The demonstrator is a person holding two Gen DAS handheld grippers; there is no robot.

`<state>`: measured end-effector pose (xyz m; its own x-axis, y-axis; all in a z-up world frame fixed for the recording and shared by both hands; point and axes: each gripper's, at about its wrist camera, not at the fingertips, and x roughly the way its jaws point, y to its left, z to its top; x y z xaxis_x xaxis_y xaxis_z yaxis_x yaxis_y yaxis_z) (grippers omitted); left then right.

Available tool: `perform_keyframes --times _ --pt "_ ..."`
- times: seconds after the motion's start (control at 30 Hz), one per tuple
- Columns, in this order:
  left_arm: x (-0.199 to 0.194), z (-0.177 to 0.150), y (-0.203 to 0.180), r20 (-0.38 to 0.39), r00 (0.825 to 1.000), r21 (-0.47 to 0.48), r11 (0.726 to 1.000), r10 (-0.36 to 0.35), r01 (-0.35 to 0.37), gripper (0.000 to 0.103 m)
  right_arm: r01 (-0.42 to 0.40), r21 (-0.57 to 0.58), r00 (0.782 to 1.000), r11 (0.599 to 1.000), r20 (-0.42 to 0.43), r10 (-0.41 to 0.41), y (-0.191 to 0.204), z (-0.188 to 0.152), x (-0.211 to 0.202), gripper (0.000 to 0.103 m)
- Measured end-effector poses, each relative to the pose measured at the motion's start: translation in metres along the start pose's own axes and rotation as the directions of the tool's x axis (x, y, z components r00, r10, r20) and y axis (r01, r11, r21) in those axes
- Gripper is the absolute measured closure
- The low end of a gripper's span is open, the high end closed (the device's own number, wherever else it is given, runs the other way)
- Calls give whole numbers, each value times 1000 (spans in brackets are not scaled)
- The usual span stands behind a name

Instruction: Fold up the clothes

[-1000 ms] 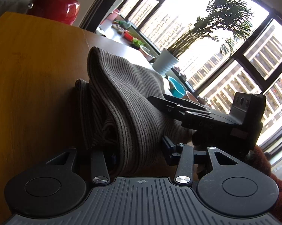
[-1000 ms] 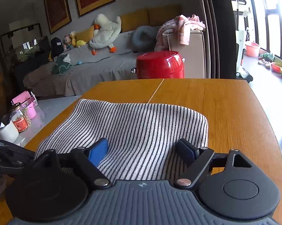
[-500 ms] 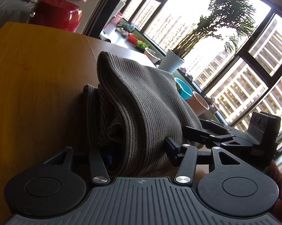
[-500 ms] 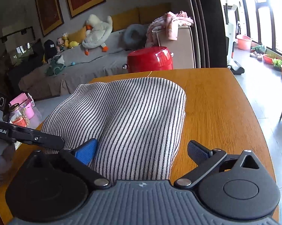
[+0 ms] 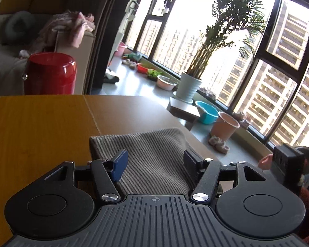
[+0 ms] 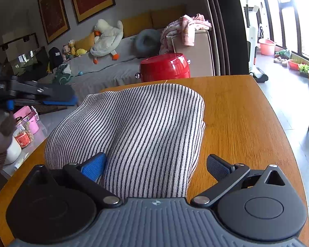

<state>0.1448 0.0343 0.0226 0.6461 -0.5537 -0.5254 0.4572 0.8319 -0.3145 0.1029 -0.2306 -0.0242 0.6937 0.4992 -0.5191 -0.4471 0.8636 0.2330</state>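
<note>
A black-and-white striped garment [image 6: 138,127] lies folded in a thick bundle on the wooden table [image 6: 247,119]. It also shows in the left wrist view [image 5: 152,154], lying flat between the fingers. My left gripper [image 5: 154,162] is open, its blue pads [image 5: 118,165] spread on either side of the cloth and not pinching it. My right gripper [image 6: 156,166] is open too, with the near end of the bundle between its pads. The left gripper shows at the far left of the right wrist view [image 6: 31,94], raised above the table edge.
A red stool [image 6: 164,68] stands beyond the table's far edge, with a grey sofa [image 6: 105,72] behind. Jars and a pink box [image 6: 24,127] sit low at the left. Plant pot [image 5: 187,88], blue basin [image 5: 206,114] and pink bucket [image 5: 224,128] stand by the window.
My left gripper let go of the garment, opened, lifted and turned level. My right gripper opened wider. The bundle settled on the table.
</note>
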Motion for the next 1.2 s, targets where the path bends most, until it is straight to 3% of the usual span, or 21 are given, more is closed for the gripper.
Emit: perform_keyframes --times 0.1,0.27,0.47,0.57,0.77,0.87,0.93,0.97,1.0,1.07,1.2 --pt "36 -8 1 -72 996 24 998 51 -50 36 -3 -24 1000 1000 3 3 1 5 -10 0" --pt "40 -11 9 -77 997 7 1000 22 -21 27 94 -17 994 995 50 -94 -13 40 -12 0" --pt "37 -15 16 -75 997 7 1000 6 -5 26 251 -36 967 967 -32 -252 -30 76 51 0" --pt "37 -16 18 -73 997 5 1000 2 -1 26 317 -102 940 943 -99 -327 -29 66 88 0" --pt "37 -17 18 -70 997 14 1000 -12 13 22 289 -42 956 956 -46 -291 -33 59 59 0" --pt "36 -16 20 -68 997 3 1000 -18 19 21 139 2 990 990 -11 -139 -30 52 21 0" --pt "36 -13 21 -70 997 3 999 -34 34 20 20 -2 1000 1000 -19 -20 -25 42 0 0" --pt "35 -11 21 -72 996 3 999 -43 43 17 0 -27 999 1000 -42 -1 -20 36 -4 0" --pt "34 -7 20 -70 996 18 999 -46 47 16 3 -59 997 998 -71 -7 -13 29 -5 0" --pt "28 3 15 -56 998 66 997 -34 38 16 90 -157 990 983 -90 -105 0 13 2 0" --pt "25 26 14 -23 1000 100 995 -9 12 15 107 -153 991 982 -66 -118 2 13 2 0"
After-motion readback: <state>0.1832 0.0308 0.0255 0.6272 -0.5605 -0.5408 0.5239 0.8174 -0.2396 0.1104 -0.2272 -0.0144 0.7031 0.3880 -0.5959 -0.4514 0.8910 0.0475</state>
